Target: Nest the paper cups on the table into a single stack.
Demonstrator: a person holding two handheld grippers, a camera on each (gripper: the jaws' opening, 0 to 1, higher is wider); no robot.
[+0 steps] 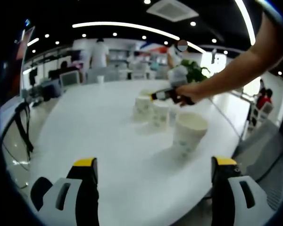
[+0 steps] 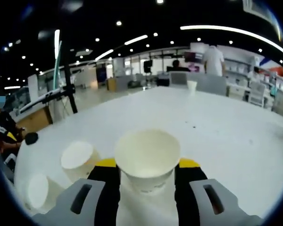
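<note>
Right claw (image 2: 146,172) is clenched on a white paper cup (image 2: 147,160), the two yellow-tipped jaws pressing its sides from either side; the cup stands upright between them with its open mouth facing up and its inside bare. My left claw (image 1: 154,169) is released, jaws spread wide over bare surface (image 1: 94,127) near the edge closest to me, gripping nothing.

What the next move turns on, as I judge it: the held cup has to come down mouth-up into another cup, so its axis must stay vertical and line up over the target's rim. In the right gripper view two more cups lie just to the left of the held one, a nearer cup (image 2: 78,160) and a farther cup (image 2: 37,190) toward the surface's edge, both seeming to tip their mouths my way. In the left gripper view, a large patterned cup (image 1: 188,132) stands ahead, with a cluster of smaller cups (image 1: 153,110) beyond it toward the middle of the surface. My right arm (image 1: 236,70) reaches over that cluster, so the right claw is nearer the cups.
</note>
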